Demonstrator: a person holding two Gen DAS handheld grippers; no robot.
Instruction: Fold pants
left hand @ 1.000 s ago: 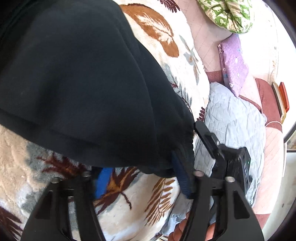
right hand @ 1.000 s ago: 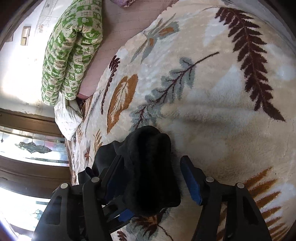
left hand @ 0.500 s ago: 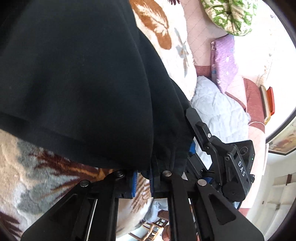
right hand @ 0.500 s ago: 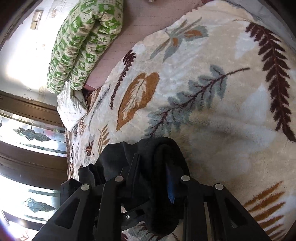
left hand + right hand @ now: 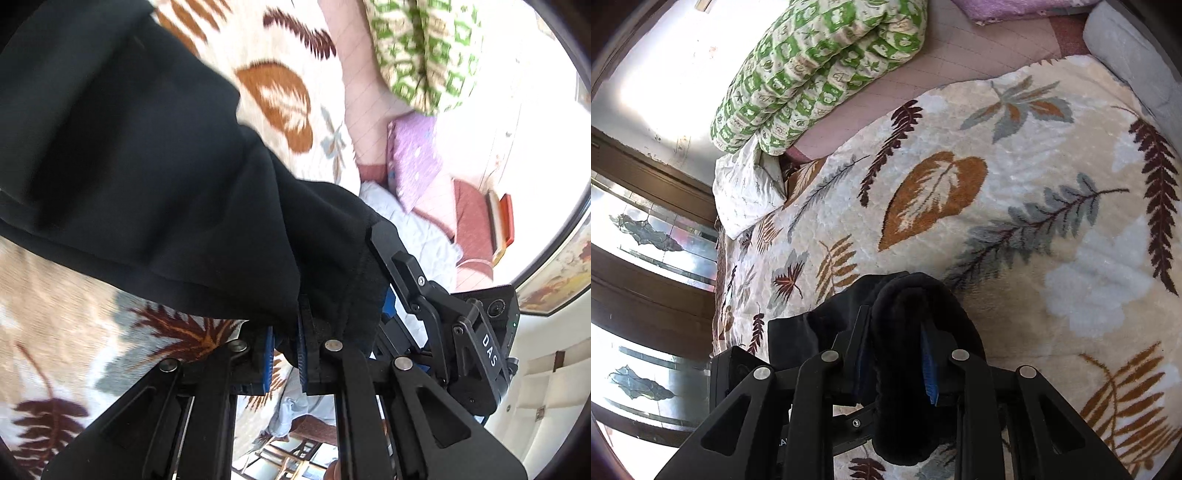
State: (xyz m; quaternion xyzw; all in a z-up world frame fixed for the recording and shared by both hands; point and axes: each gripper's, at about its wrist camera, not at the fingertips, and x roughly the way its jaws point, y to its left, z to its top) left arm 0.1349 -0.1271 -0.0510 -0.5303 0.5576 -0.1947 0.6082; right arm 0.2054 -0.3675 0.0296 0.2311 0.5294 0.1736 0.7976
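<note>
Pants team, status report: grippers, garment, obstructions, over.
Left gripper shut on black pants. Right gripper shut on same pants. Nothing blocking on leaf blanket.

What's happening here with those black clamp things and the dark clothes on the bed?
A person is folding black pants on a bed covered by a leaf-patterned blanket, using two hand-held grippers. The left gripper is clamped on an edge of the fabric, and the right gripper is clamped on a thick bunched part right beside it. Both jaws closed on the cloth within the last moments. A green patterned quilt lies rolled up at the far side.
</note>
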